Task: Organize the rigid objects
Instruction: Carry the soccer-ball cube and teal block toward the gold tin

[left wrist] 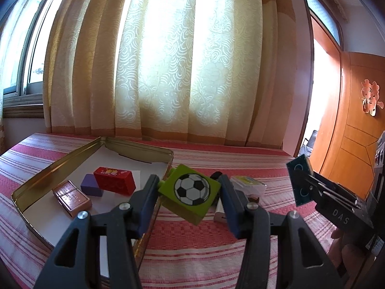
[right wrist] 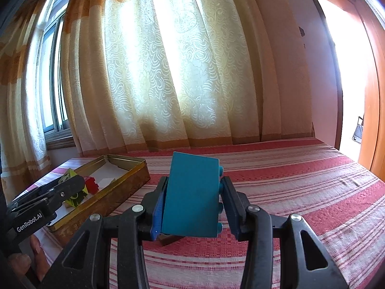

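My left gripper [left wrist: 189,189] is shut on a green block with a football picture [left wrist: 190,193] and holds it above the right rim of an open gold tin [left wrist: 57,163]. The tin holds a red brick [left wrist: 114,180], a purple block [left wrist: 91,187] and a copper bar [left wrist: 71,197]. My right gripper [right wrist: 193,195] is shut on a teal studded brick [right wrist: 191,195] above the striped cloth; it also shows in the left wrist view [left wrist: 300,180] at the right. The tin shows in the right wrist view [right wrist: 120,187] at the left.
A red and white striped cloth [left wrist: 192,240] covers the surface. A small white and yellow box [left wrist: 249,184] and a white item [left wrist: 220,213] lie behind the green block. Curtains hang at the back. A wooden door [left wrist: 356,132] stands at the right.
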The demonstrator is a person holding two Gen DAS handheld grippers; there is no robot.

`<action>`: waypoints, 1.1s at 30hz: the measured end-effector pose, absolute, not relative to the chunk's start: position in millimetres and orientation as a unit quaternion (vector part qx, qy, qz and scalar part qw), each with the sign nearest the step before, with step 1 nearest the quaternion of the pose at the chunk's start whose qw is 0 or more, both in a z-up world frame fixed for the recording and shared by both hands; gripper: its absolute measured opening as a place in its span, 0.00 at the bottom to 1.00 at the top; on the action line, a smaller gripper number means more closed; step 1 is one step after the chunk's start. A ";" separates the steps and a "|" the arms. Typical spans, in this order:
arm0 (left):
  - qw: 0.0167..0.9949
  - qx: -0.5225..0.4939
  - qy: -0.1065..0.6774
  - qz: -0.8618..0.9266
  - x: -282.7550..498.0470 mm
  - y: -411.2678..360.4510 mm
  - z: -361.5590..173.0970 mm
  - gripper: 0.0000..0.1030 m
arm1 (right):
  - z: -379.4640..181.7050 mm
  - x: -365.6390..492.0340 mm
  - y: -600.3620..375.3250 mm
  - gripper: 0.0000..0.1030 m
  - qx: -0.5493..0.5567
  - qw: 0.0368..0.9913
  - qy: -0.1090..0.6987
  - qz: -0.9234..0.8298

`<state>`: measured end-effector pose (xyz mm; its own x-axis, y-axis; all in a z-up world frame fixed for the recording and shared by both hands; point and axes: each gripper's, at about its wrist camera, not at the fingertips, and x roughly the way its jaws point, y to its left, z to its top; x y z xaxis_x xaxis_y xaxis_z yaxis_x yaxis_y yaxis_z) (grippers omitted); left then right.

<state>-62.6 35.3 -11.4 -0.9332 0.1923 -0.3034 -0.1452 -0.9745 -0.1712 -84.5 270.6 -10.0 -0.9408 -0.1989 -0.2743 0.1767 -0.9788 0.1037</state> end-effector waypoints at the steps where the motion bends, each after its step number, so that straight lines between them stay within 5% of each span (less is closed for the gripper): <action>1: 0.086 -0.161 -0.075 0.980 -62.7 34.1 -11.2 0.49 | -10.1 -84.2 269.3 0.45 0.142 0.096 -0.038 -0.984; 33: 0.066 -0.166 -0.104 0.978 -59.5 -1.6 -13.0 0.49 | -8.0 -79.1 228.1 0.45 0.134 0.133 -0.008 -0.982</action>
